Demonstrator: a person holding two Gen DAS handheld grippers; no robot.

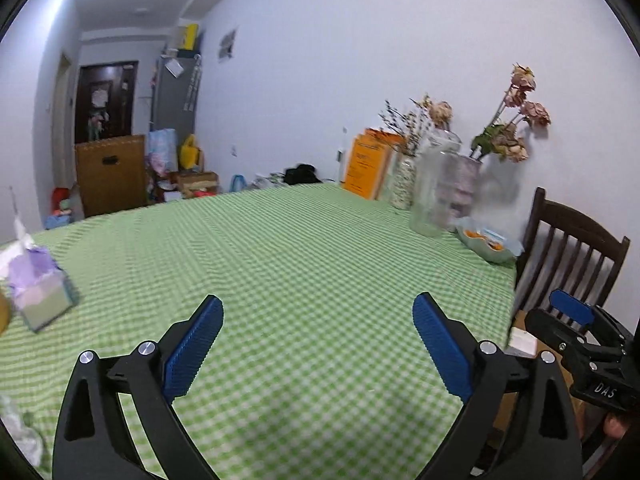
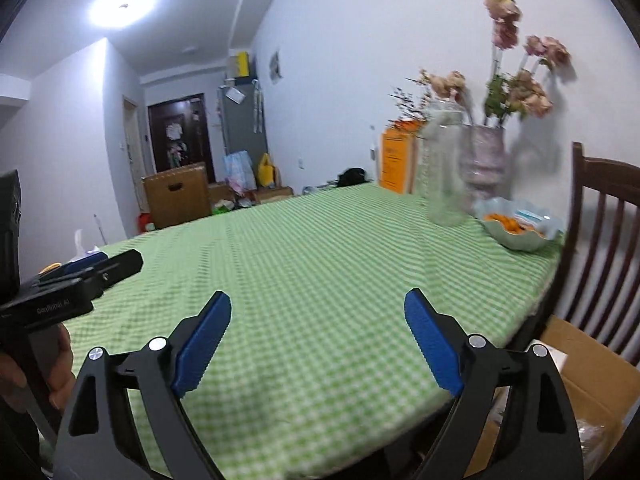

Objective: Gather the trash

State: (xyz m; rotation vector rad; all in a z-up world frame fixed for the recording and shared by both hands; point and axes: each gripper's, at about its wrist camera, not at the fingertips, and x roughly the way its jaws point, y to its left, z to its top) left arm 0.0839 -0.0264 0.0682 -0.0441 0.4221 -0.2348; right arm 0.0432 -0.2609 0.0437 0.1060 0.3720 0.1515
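Left wrist view shows left tongs [image 1: 318, 344] spread wide over the green-checked tablecloth table [image 1: 300, 248], nothing between the pads. Same story for right tongs [image 2: 318, 344], apart and empty. Only trash candidate: crumpled whitish plastic or paper wad [image 1: 20, 432] at the near left table edge, mostly cut off, so can't say for sure. Probably light, soft, crushable, so pinch the bulk, no slipping worries. Purple-and-green tissue box [image 1: 42, 292] sits near it, not touching. Loads of open cloth in the middle. Watch the far right: clear glass jar [image 1: 434, 188], dried-flower vases, pale green fruit bowl [image 2: 520, 228], dark wooden chair [image 2: 604, 248] and open cardboard box [image 2: 592, 380] just past the right edge.
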